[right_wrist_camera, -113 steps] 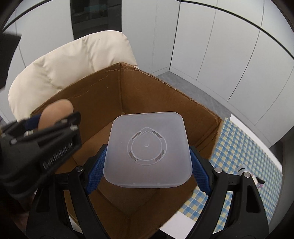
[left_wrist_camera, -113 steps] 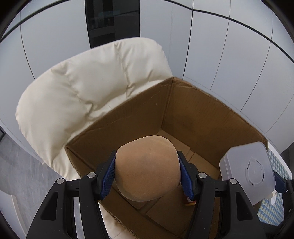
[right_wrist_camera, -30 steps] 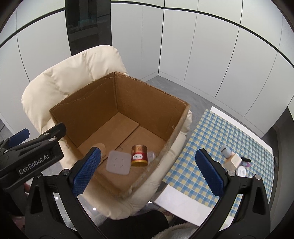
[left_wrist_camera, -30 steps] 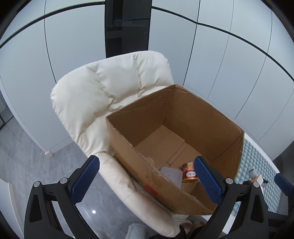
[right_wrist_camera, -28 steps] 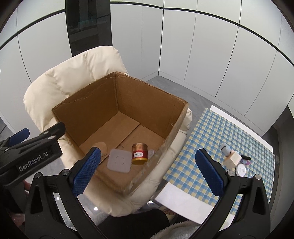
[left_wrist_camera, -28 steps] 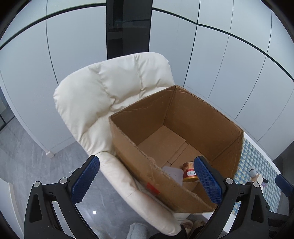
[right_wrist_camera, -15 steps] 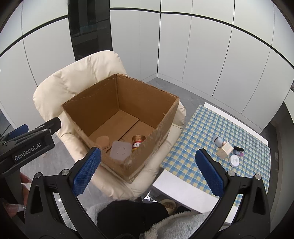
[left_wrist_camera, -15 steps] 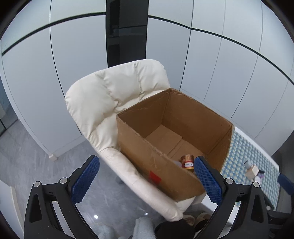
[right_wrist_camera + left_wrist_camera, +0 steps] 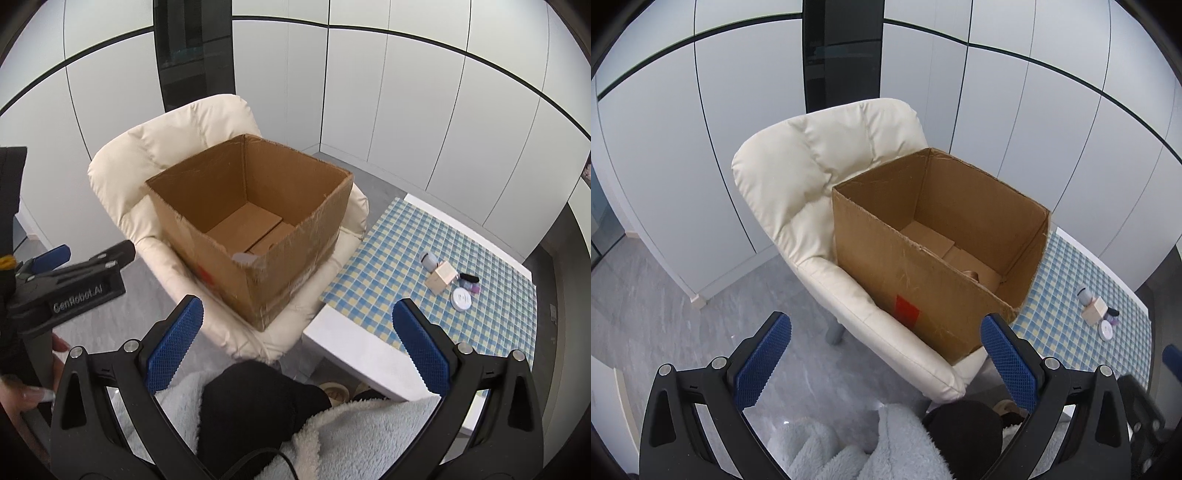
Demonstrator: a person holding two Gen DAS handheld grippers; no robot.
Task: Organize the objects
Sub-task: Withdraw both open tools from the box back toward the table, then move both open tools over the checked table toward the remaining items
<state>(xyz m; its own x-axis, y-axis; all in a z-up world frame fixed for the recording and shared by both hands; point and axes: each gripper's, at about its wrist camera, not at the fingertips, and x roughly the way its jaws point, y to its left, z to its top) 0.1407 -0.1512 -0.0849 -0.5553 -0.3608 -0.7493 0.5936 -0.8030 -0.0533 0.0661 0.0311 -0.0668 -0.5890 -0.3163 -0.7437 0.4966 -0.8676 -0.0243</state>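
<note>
An open cardboard box (image 9: 923,284) (image 9: 221,258) rests on the seat of a cream padded chair (image 9: 798,177) (image 9: 162,147). Inside it I see only a corner of the clear lid (image 9: 245,257) and the top of a can (image 9: 971,274); the rest of its contents is hidden by the near wall. My left gripper (image 9: 886,354) is open and empty, well back from the box. My right gripper (image 9: 297,341) is open and empty too. Small items sit on the checked table (image 9: 406,258): a beige cube (image 9: 441,281) (image 9: 1094,313), a white round lid (image 9: 461,297), a grey bottle (image 9: 428,260).
The left gripper's body (image 9: 70,284) shows at the left of the right wrist view, with a hand (image 9: 26,391) on its handle. A fluffy pale sleeve and dark clothing (image 9: 258,406) fill the bottom. Grey floor (image 9: 665,314) lies left of the chair; white wall panels behind.
Both grippers have let go of the tan object and the clear lid, which now lie in the box. Both have since pulled back and up, so the box looks smaller and farther.
</note>
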